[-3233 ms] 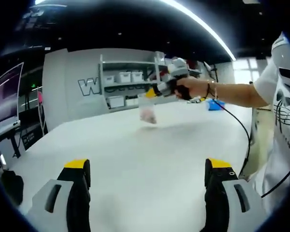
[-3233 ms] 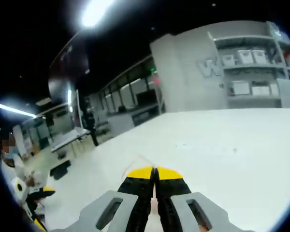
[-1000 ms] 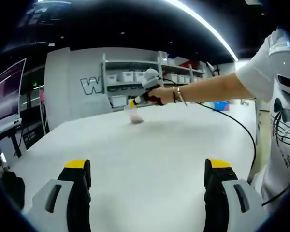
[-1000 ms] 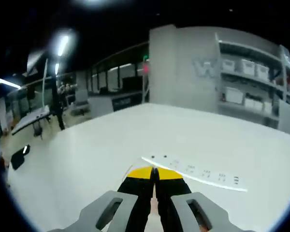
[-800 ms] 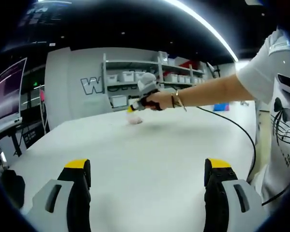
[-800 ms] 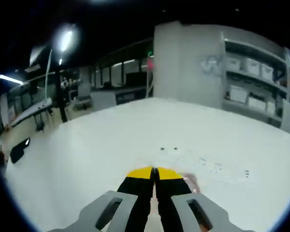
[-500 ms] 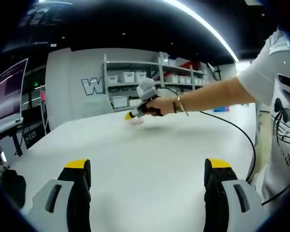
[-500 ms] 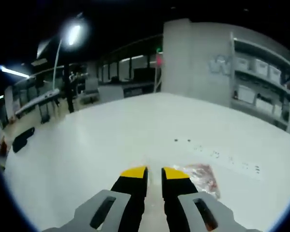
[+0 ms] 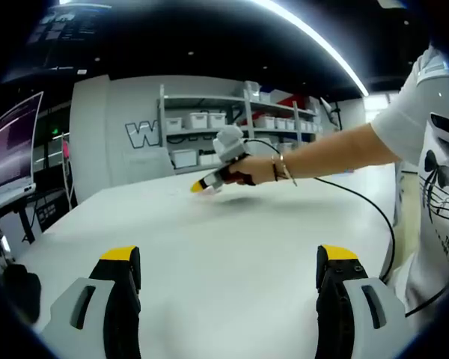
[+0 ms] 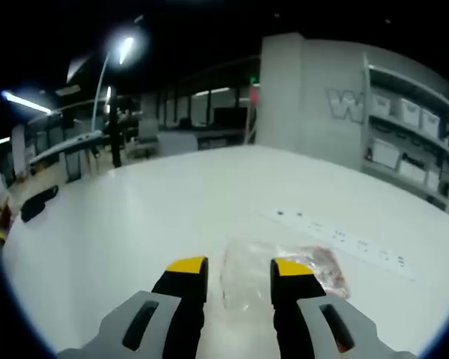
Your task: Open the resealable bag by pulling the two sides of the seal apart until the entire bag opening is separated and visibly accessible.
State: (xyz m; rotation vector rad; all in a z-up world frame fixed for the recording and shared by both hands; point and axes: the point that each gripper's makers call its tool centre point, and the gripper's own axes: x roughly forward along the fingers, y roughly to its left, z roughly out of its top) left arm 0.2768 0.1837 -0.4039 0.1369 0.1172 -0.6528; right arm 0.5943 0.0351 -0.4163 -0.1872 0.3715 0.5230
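Nearest to me in the right gripper view, my right gripper (image 10: 239, 273) has its jaws apart, with nothing clamped between them. Just past the yellow tips, the bag (image 10: 280, 271) lies flat on the white table (image 10: 142, 217). It is clear plastic with something reddish inside at its far right end. Its long axis seems to run from the gap between my jaws out toward the right of that view, so the near end sits almost in line with the opening of the jaws and the rest trails off to the right. I cannot tell from here which edge carries the seal.

My left gripper (image 9: 228, 258) also stands with jaws wide apart and holds nothing. It hangs low over the near part of the table, well apart from the bag. Across the table in the left gripper view I see my own hand (image 9: 248, 170) with the right gripper reaching out and down to the tabletop; the bag itself is too faint there to make out.

So the right gripper is much the nearer one, practically over the bag, and the left would have to travel across the table to take the other side of the seal. I judge the seal is not yet pulled apart.
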